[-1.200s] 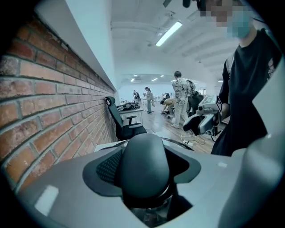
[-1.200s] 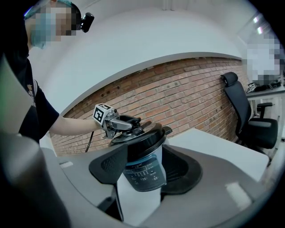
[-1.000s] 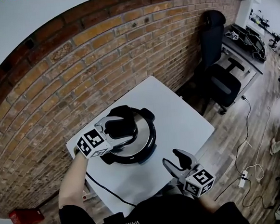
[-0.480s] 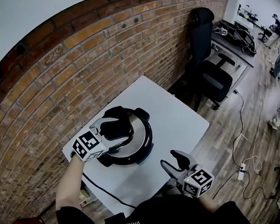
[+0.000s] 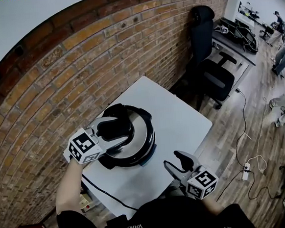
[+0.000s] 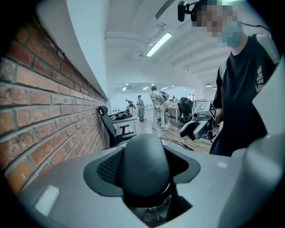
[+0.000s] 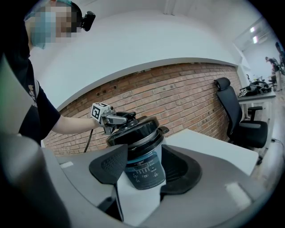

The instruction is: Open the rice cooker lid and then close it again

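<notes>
Gripping the lid handle (image 6: 144, 164), left gripper (image 5: 115, 133) sits over rice cooker (image 5: 143, 135), far left. Right gripper (image 5: 181, 163) gapes empty, near right.

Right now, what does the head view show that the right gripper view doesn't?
Only the head view shows the marker cube on the right tool and the cables on the floor. Only the right gripper view shows the front panel of the rice cooker. Both show the left tool around the lid handle, the white table and the brick wall.

White table (image 5: 184, 116) beside a brick wall (image 5: 80, 67), black office chair (image 5: 212, 78) near
</notes>
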Available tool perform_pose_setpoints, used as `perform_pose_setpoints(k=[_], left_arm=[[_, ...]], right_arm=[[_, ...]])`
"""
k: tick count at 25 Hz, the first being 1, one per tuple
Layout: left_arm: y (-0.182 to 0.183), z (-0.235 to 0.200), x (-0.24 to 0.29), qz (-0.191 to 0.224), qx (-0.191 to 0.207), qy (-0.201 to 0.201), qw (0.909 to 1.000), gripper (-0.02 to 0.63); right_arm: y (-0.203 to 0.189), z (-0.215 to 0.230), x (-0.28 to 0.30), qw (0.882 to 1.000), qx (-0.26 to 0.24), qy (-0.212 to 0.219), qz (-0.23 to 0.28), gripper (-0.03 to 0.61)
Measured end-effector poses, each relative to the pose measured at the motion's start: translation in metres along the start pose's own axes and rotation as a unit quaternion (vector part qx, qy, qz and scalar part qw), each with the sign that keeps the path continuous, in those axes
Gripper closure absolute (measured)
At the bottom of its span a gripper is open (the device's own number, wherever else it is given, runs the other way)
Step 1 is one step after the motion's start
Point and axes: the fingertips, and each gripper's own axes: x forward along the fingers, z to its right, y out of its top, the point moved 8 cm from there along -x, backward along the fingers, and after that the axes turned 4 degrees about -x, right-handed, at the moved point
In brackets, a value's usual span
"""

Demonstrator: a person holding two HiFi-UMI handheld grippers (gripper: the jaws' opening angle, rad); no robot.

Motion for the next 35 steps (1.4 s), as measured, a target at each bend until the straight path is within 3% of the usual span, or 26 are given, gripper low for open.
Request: perform_pose_setpoints(k=[7, 15, 23, 35], left_arm=[[0.012, 0.006, -0.015, 0.022, 0.007, 0.025, 0.9994, 0.331], [0.033, 0.019, -0.062, 0.079, -0.014, 0.101, 0.9917, 0.331], [0.033, 0.047, -0.132, 0.141, -0.059, 0.209, 0.9661, 0.331], [-0.012, 0.117, -0.212, 0.169, -0.127, 0.327, 0.9212, 0.331]], right_arm=[[0.004, -0.006, 0.000, 1.000, -0.008, 0.008, 0.007, 0.348], [0.009, -0.014, -0.008, 1.000, -0.019, 0.014, 0.022, 0.348], [0.014, -0.028, -0.010, 0.999, -0.031, 0.025, 0.036, 0.348], [0.009, -0.060, -0.012, 0.997, -0.039, 0.051, 0.051, 0.348]])
